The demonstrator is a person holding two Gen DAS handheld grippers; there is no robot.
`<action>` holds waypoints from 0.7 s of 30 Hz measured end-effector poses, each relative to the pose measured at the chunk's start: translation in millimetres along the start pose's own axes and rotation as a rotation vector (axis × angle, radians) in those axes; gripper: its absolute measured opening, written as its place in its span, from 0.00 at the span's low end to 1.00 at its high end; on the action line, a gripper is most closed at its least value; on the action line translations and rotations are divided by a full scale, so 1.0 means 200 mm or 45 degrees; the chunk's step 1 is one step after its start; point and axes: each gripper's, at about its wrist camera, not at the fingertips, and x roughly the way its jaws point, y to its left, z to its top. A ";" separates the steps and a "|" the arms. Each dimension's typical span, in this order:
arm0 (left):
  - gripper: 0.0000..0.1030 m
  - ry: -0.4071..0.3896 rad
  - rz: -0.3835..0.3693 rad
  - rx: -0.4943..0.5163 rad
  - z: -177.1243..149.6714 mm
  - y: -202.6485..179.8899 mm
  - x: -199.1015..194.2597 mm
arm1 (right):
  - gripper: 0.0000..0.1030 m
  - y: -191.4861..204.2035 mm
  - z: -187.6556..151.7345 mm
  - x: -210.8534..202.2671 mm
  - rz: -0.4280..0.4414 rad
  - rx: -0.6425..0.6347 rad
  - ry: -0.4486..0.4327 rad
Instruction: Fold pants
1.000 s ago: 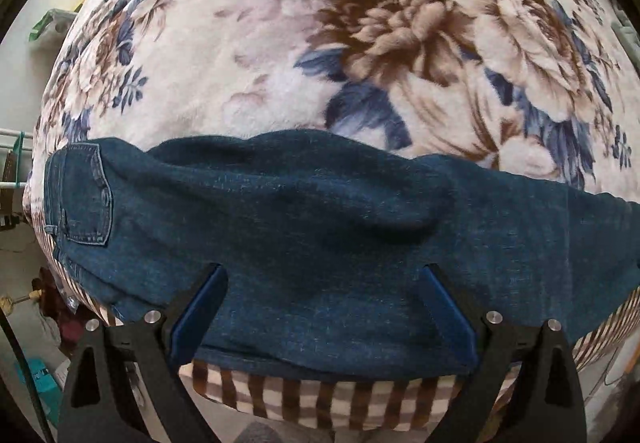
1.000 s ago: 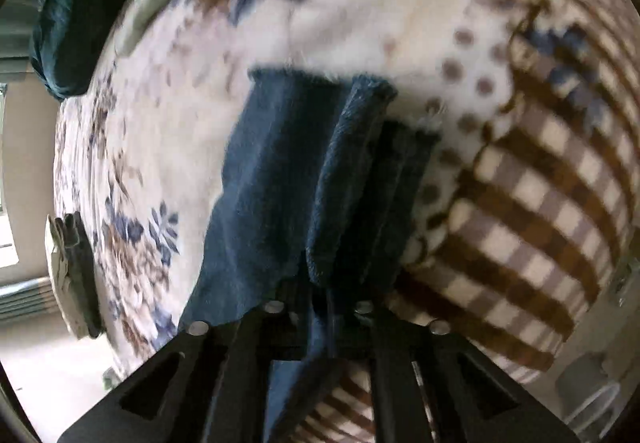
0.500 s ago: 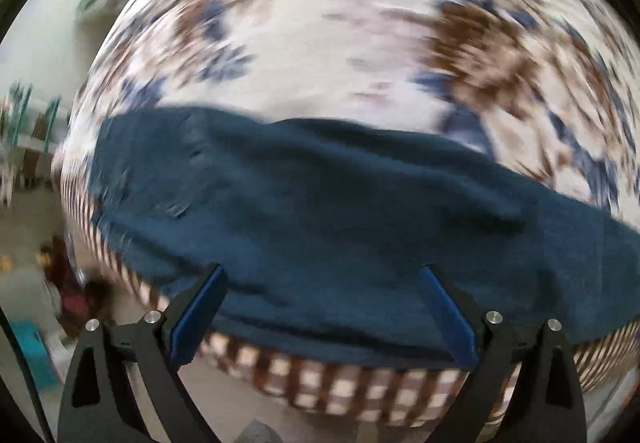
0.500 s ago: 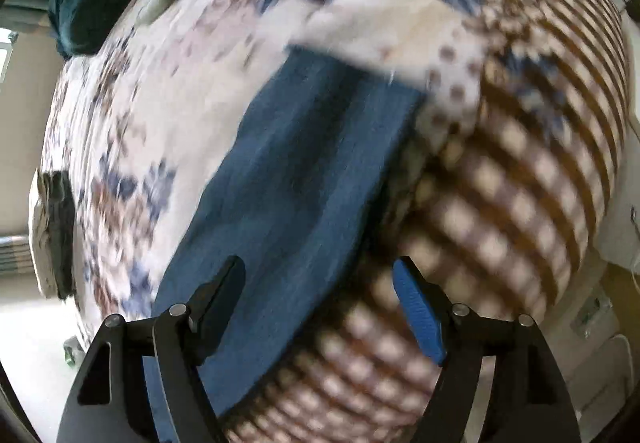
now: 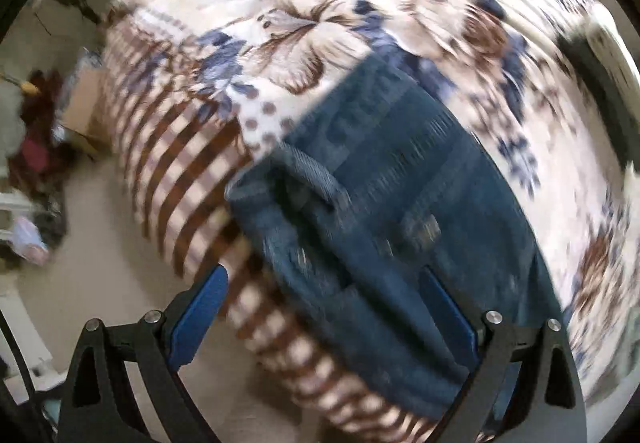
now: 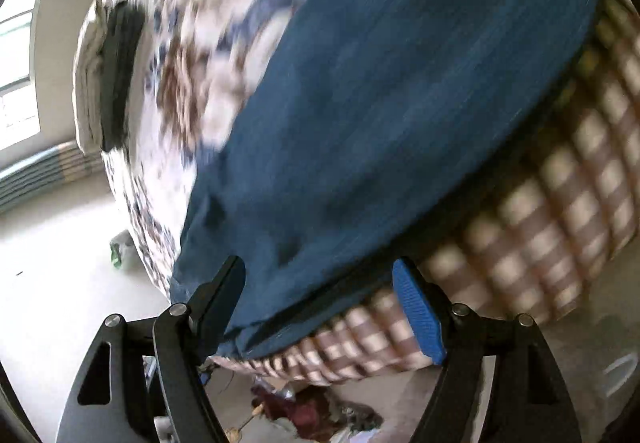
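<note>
Now the dark blue denim pants (image 5: 400, 179) lie flat along the edge of the floral plush blanket (image 5: 328, 19) on the bed, over its brown checked border. Both the left gripper (image 5: 324, 307) and the right gripper (image 6: 318, 295) hover above the denim, blue-padded fingers (image 6: 418, 317) spread wide, grasping nothing.

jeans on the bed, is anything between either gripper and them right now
Nothing visible. The jeans lie bare on the floral blanket, and both the left gripper and right gripper are open just short of the denim.
</note>
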 end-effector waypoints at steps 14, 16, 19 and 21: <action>0.20 -0.038 -0.207 0.079 0.29 0.07 0.19 | 0.31 0.25 -0.21 0.35 -0.117 -0.010 -0.160; 0.12 -0.099 -0.203 0.131 0.25 0.06 0.11 | 0.21 0.25 -0.22 0.30 -0.120 -0.002 -0.191; 0.12 -0.141 -0.245 0.128 0.23 0.11 0.00 | 0.13 0.34 -0.30 0.25 -0.247 -0.130 -0.239; 0.12 -0.146 -0.296 0.091 0.21 0.15 -0.09 | 0.12 0.39 -0.35 0.19 -0.271 -0.190 -0.267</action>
